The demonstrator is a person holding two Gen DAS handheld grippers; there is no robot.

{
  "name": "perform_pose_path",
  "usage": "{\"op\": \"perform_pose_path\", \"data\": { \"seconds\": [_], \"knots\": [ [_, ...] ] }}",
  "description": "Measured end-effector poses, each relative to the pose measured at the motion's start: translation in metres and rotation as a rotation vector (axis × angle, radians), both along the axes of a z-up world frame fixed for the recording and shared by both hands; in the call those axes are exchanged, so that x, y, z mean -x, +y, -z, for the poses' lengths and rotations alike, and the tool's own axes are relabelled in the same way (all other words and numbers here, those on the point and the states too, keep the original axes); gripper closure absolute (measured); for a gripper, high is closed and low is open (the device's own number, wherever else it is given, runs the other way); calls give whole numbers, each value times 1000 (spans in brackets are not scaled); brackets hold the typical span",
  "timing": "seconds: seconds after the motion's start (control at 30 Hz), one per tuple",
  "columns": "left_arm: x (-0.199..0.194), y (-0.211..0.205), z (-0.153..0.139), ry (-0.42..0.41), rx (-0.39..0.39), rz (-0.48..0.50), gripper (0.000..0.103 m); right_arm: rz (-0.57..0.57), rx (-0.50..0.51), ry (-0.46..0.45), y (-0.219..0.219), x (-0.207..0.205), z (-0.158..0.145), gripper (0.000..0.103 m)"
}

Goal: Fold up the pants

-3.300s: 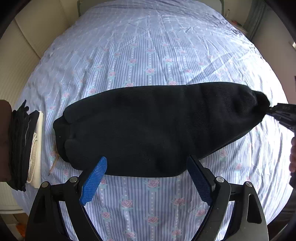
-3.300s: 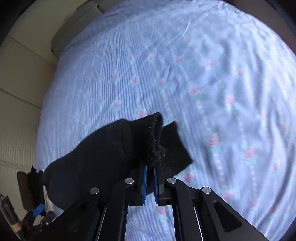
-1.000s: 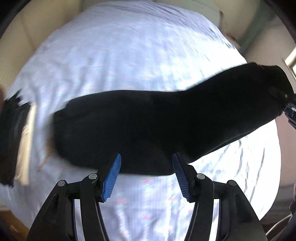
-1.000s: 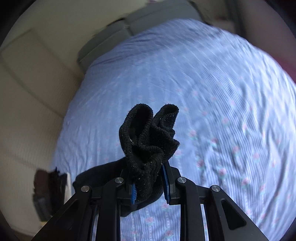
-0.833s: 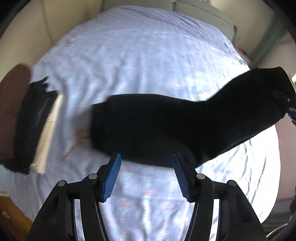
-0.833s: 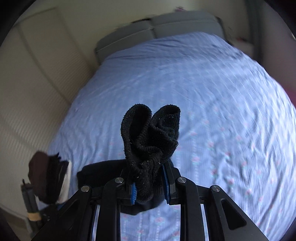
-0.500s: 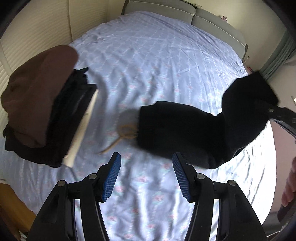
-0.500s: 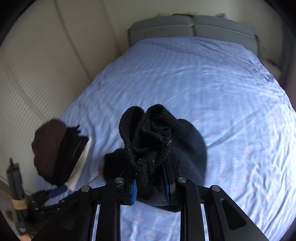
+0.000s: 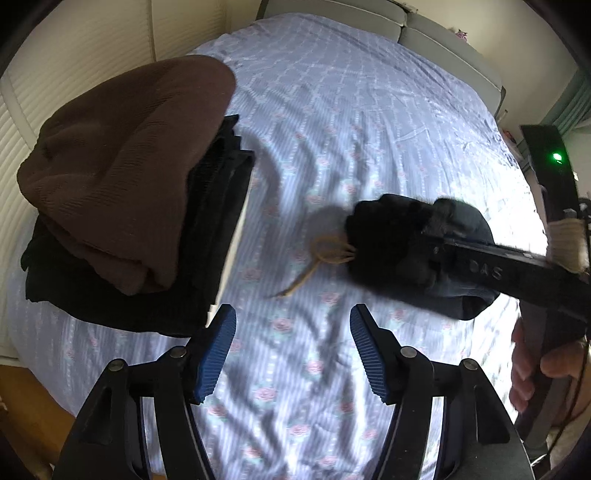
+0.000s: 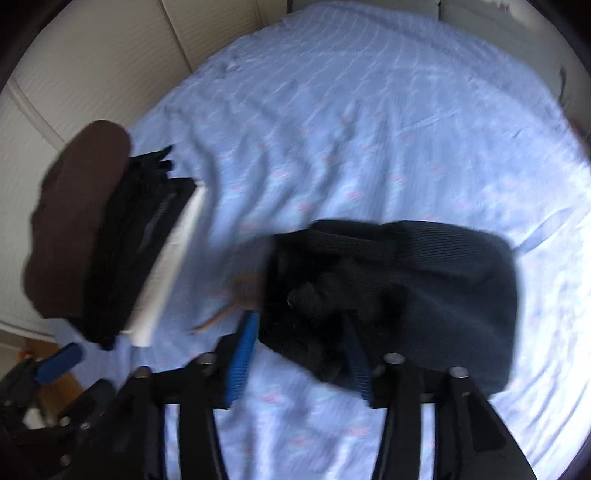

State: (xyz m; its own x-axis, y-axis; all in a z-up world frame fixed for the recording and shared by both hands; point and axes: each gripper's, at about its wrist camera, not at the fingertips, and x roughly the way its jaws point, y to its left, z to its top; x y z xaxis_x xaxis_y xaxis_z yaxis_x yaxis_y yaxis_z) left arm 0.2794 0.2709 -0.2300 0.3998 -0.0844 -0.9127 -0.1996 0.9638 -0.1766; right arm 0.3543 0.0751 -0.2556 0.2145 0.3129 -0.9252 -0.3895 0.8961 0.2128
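Note:
The black pants [image 10: 406,280] lie folded in half as a compact bundle on the flowered bed sheet [image 10: 351,129]. A tan drawstring [image 9: 325,254] sticks out at their left side. My right gripper [image 10: 299,350] is open, its blue pads either side of the bundle's near left corner, just above it. In the left wrist view the pants [image 9: 391,240] sit right of centre, partly hidden behind the right gripper's black body [image 9: 487,266]. My left gripper [image 9: 290,354] is open and empty, hovering over bare sheet in front of the pants.
A stack of folded clothes [image 9: 122,192], brown on top with black and white pieces under it, sits at the bed's left edge [image 10: 92,236]. A grey headboard [image 9: 406,26] is at the far end. A cream wall panel runs along the left.
My right gripper carried the held end of the pants leftward over the rest, lowered it onto the bundle and opened. The pants now lie folded in half. My left gripper stayed open.

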Motion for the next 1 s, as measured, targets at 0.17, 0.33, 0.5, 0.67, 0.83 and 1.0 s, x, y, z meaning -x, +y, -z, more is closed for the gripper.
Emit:
{"op": "perform_pose_path", "data": {
  "seconds": [0.17,0.33,0.5,0.67,0.83,1.0],
  "knots": [
    [-4,8,-7,-17,4,-7,35,-10,-117,25,-8,26,-23,49],
    [-12,-2,-15,-47,46,-3,28,154,-180,-48,-87,43,-54,30],
    [-31,-31,-8,-23,157,10,20,384,-109,-62,-183,33,-42,28],
    [-63,-68,10,26,264,-6,13,528,-131,11,-243,15,-5,28],
    [-87,-87,39,109,386,-98,9,573,-193,93,-256,-3,31,28],
    [-88,-83,75,179,535,-293,6,509,-200,170,-239,-10,62,28]
  ]
}}
